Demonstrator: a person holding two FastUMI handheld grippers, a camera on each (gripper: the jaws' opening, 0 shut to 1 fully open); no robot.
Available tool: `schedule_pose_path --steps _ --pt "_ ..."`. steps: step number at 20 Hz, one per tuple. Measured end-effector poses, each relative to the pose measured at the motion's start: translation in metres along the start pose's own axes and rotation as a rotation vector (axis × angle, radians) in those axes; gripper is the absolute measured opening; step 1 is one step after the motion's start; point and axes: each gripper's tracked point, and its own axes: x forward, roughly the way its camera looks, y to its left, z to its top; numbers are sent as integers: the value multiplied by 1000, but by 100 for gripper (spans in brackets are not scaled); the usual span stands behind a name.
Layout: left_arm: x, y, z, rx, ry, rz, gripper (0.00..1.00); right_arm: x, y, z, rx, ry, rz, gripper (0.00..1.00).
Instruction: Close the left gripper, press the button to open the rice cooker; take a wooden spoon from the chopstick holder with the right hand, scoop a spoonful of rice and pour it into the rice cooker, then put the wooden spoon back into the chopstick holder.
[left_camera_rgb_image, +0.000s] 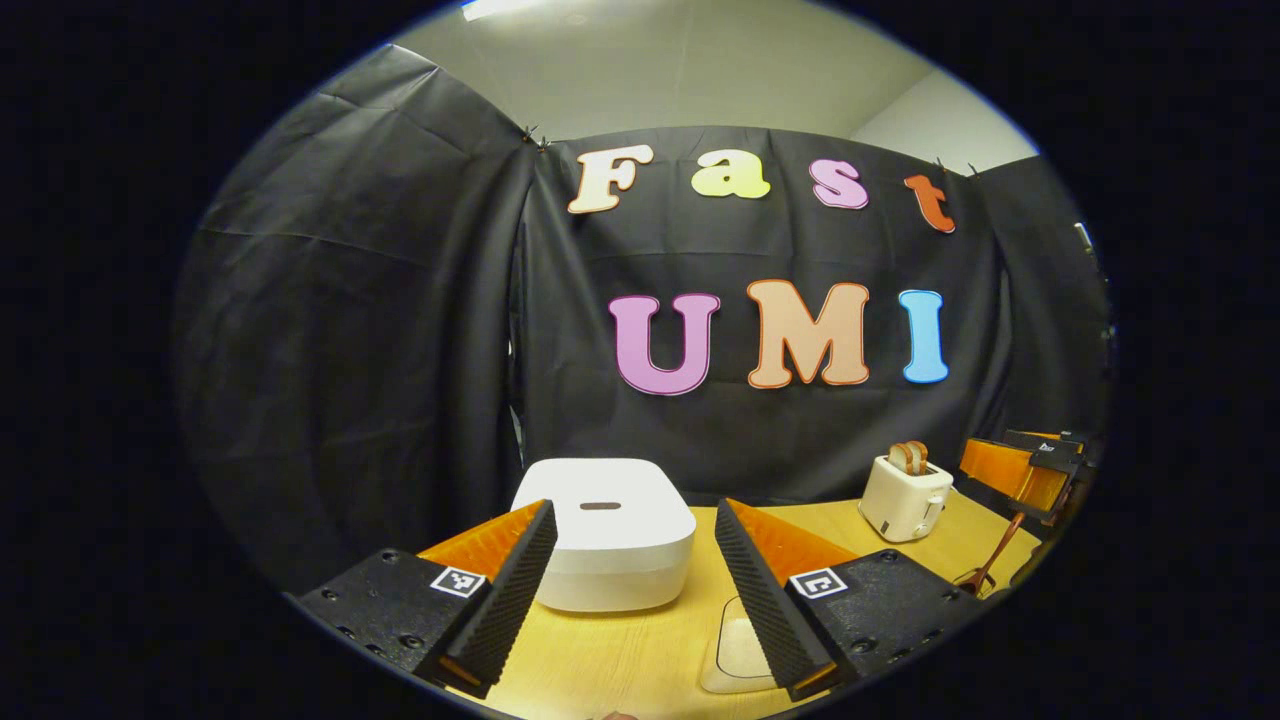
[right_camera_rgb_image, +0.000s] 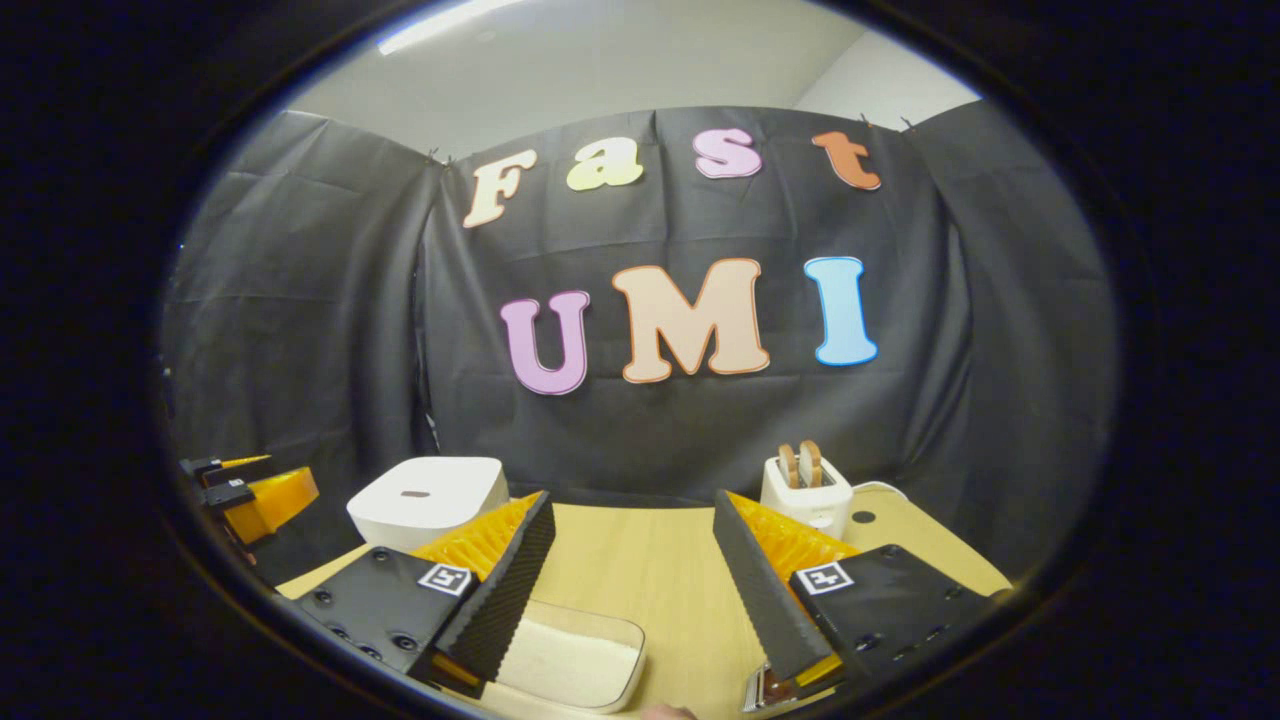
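With both grippers' fingers apart, close your left gripper (left_camera_rgb_image: 632, 600) and press the rigid cooker's (left_camera_rgb_image: 605, 535) lid button (left_camera_rgb_image: 600, 506) squarely.

Both your views look low across the pale wooden table (left_camera_rgb_image: 620, 650) toward the back wall. They share the closed white rice cooker (left_camera_rgb_image: 607, 533), nearer in the left gripper view, and the small white toaster (right_camera_rgb_image: 806, 494), seemingly nearer in the right.

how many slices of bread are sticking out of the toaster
2. Both stand upright side by side in the slots on top of the toaster, at the back right of the table: the left slice and the right slice. Nothing suggests more are hidden.
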Motion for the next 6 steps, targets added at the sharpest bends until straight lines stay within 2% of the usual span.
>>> schedule_pose_path --steps 3,5,6 --pt "-1 3 4 1 -8 9 96 -1 3 0 -5 1 3 100" --pt "1 1 6 2 -17 3 92 0 1 4 -8 -2 -2 100" --pt "2 0 7 6 -22 2 95 -1 1 6 -10 -8 -7 100"
